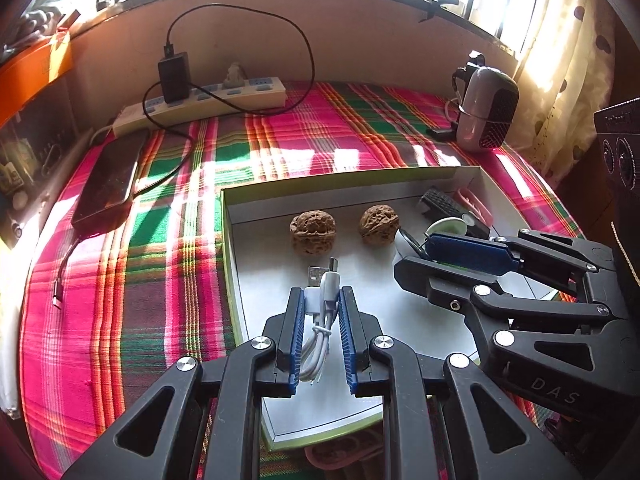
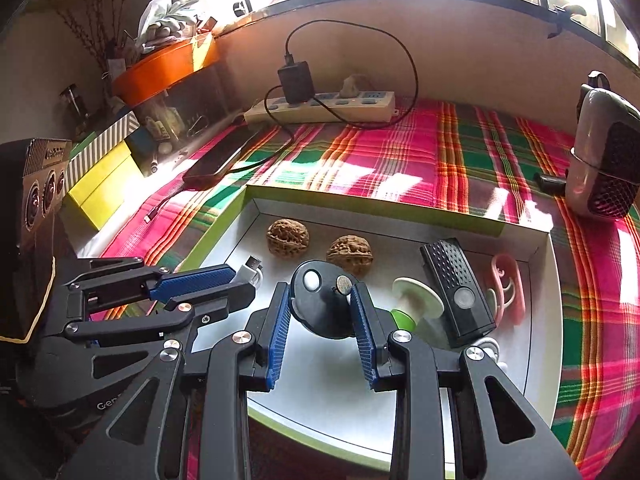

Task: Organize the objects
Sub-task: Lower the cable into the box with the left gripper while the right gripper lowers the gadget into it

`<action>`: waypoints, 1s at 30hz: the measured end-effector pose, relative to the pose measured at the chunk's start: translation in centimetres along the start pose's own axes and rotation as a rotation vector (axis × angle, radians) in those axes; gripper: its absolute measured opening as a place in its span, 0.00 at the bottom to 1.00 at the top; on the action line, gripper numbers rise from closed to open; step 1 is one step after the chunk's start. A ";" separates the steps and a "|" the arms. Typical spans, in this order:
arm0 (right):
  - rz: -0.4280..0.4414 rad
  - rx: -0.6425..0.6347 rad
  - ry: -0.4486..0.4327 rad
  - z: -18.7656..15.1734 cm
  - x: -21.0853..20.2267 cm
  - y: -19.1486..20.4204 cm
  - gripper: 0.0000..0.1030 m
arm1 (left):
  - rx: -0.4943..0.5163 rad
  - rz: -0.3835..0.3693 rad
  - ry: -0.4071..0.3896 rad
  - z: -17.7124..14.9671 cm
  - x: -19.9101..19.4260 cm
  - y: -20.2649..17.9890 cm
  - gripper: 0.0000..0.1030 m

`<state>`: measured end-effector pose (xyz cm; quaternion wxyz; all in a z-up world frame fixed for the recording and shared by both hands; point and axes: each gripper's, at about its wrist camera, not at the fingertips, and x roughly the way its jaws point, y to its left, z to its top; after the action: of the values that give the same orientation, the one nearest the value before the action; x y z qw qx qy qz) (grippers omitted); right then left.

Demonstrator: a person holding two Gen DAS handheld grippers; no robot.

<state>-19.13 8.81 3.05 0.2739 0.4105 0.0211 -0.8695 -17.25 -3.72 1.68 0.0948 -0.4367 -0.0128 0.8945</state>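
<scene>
A shallow white box with a green rim (image 1: 226, 216) (image 2: 224, 224) lies on the plaid cloth. My left gripper (image 1: 322, 294) is shut on a coiled white USB cable (image 1: 322, 320), held over the box's left part; from the right wrist view the cable's plug (image 2: 251, 266) pokes past that gripper's tips. My right gripper (image 2: 320, 292) is shut on a round black object (image 2: 320, 308) with a white button, over the box's middle. Inside the box lie two walnuts (image 1: 313, 232) (image 1: 379, 224) (image 2: 288, 237) (image 2: 349, 255), a white-and-green spool (image 2: 416, 304), a black remote (image 2: 456, 288) and a pink clip (image 2: 506, 284).
A phone (image 1: 108, 184) lies at the left, wired to a charger (image 1: 173, 76) on a power strip (image 1: 208, 98) at the back. A grey fan heater (image 1: 486, 110) stands at the back right. A yellow box (image 2: 102, 184) and a black speaker (image 2: 40, 184) stand left of the cloth.
</scene>
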 end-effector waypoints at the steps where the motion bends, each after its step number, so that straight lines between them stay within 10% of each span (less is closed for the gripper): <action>1: 0.001 -0.003 0.000 0.0 0.1 0.0 0.31 | 0.003 0.002 0.001 0.0 0.1 0.0 0.15; 30: -0.131 -0.085 0.042 0.3 1.4 0.7 0.31 | 0.030 0.028 0.020 0.2 1.1 -0.4 0.15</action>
<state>-19.66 7.47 2.41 0.2332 0.4144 0.0907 -0.8750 -17.98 -3.08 0.99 0.0890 -0.4444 0.0074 0.8914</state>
